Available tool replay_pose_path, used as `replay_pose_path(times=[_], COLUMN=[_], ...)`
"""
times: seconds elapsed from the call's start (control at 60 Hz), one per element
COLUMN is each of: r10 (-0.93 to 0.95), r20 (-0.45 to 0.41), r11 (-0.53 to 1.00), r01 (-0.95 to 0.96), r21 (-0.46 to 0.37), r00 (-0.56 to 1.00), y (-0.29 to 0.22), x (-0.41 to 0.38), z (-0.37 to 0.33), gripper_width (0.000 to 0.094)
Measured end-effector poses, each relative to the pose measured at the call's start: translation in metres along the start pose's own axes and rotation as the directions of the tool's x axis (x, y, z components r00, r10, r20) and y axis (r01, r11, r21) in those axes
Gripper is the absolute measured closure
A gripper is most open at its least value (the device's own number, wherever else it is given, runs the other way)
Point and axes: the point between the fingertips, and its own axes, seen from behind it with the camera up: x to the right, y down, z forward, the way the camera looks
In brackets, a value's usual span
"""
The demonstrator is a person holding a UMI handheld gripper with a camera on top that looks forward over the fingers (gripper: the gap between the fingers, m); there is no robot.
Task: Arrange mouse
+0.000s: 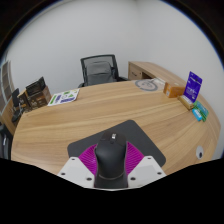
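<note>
A black mouse (pixel 110 158) sits clamped between the purple pads (pixel 91 158) of the hand-held gripper (pixel 111 166), over a dark mouse mat (pixel 125 134) on the wooden bench (pixel 80 120). Beyond the bench stands a black chair (pixel 99 69), with a blue box (pixel 194 86) to the right.

A single view is given, taken from a wide-angle camera carried on the gripper (pixel 110 168). The tabletop (pixel 70 125) is looked down on obliquely from close above, facing forward along the jaws towards an office chair (pixel 99 69) and the wall.
</note>
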Motion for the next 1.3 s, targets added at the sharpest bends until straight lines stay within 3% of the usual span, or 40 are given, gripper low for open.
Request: replay_pose_path(times=[0.2,0.333,0.483,0.517,0.55,0.6,0.9,1.083,1.3], r10=[-0.022,-0.011,-0.025,-0.025,-0.026,-0.027,-0.037,-0.046,-0.089], r20=[0.008,0.016,0.019,0.007,-0.009,-0.026,-0.028,0.046,0.033], r11=[0.998,0.999,0.999,0.999,0.999,0.999,0.998,0.997,0.993], r01=[0.022,0.012,0.025,0.025,0.026,0.026,0.039,0.043,0.087], r21=[-0.053,-0.03,-0.046,-0.043,-0.034,-0.021,0.052,0.069,0.077], r00=[1.0,1.0,1.0,1.0,1.0,0.999,0.999,0.998,0.995], y=[0.038,0.035,0.037,0.035,0.03,0.023,-0.017,0.014,0.062], x=[0.01,0.011,0.011,0.013,0.016,0.019,-0.044,-0.125,-0.175], z=[0.023,0.024,0.023,0.021,0.017,0.007,-0.164,-0.287,-0.377], gripper_width=[0.0575,0.0528,0.0375,0.0252,0.0056,0.0101,0.0078,0.0084,0.0076])
